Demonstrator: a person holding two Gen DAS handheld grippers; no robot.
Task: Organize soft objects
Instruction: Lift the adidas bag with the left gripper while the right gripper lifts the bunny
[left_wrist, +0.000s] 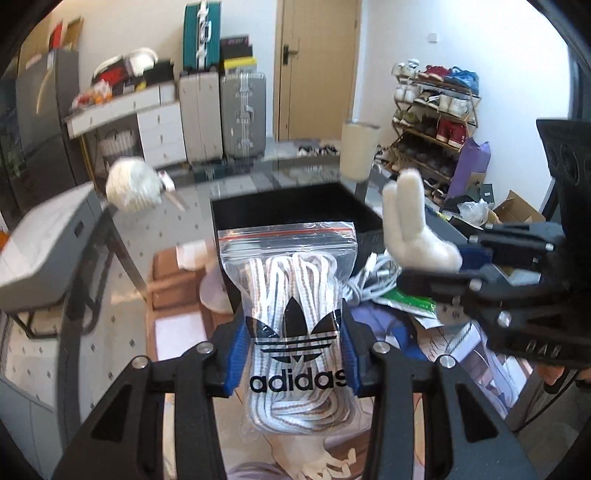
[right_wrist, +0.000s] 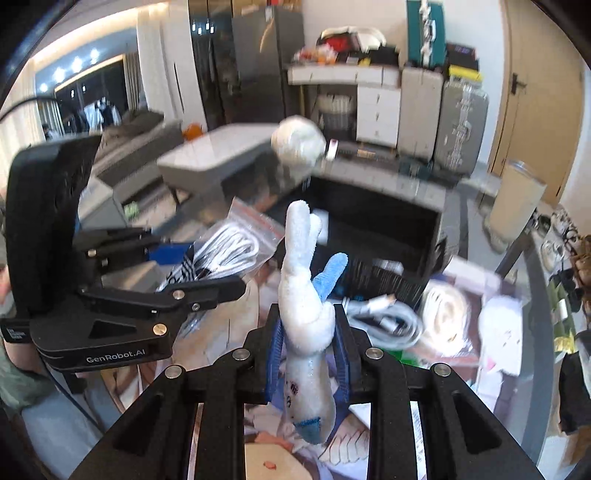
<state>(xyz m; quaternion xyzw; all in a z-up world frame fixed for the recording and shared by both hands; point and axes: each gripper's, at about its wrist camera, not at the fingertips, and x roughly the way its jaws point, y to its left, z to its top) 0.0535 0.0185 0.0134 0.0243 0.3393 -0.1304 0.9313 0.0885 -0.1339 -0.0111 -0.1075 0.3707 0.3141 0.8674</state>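
My left gripper (left_wrist: 295, 354) is shut on a clear zip bag of white shoelaces (left_wrist: 293, 310) with an Adidas logo, held above the table in front of a black open box (left_wrist: 295, 210). My right gripper (right_wrist: 308, 354) is shut on a white plush toy (right_wrist: 304, 314) with blue fins, held upright. In the left wrist view the right gripper (left_wrist: 458, 266) comes in from the right with the plush (left_wrist: 410, 229) sticking out. In the right wrist view the left gripper (right_wrist: 207, 273) comes in from the left with the bag (right_wrist: 229, 247).
A coiled white cable (right_wrist: 384, 317) lies by the box, also seen in the left wrist view (left_wrist: 369, 277). A white fluffy ball (left_wrist: 133, 182) sits at the far left of the glass table (left_wrist: 258, 181). A rolled white item (right_wrist: 450, 314) and papers lie right. Suitcases and a shoe rack stand behind.
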